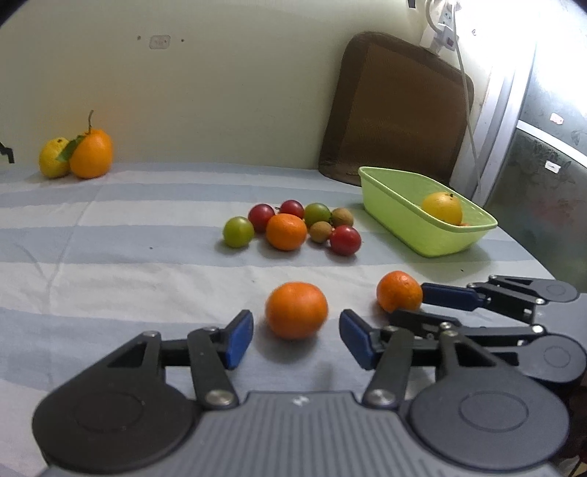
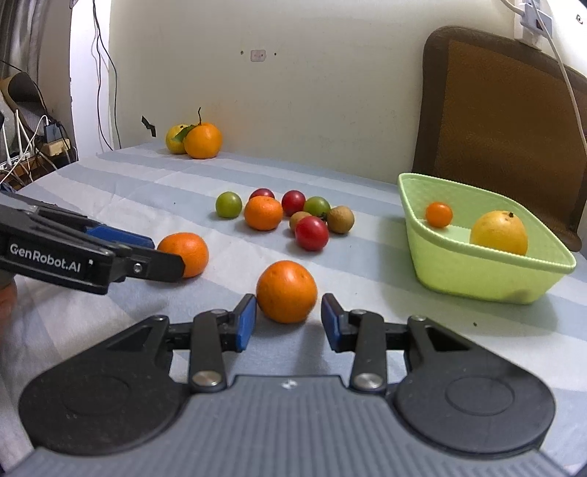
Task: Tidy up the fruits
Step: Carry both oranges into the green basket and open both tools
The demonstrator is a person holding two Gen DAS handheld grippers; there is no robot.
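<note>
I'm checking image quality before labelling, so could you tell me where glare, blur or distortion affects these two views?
Left wrist view: window at right blows out white, washing the wall beside it; the near orange is slightly soft; fisheye bends the table edge. Right wrist view: evenly lit, a bright strip at upper left; the orange between the open fingers looks soft, casting a faint shadow.

A blue-and-white striped tablecloth (image 1: 110,257) covers the table. A brown seat cushion (image 1: 396,106) leans upright against the pale wall (image 1: 220,91). A white power strip (image 1: 440,27) hangs above it, its cable (image 1: 467,95) trailing down.
</note>
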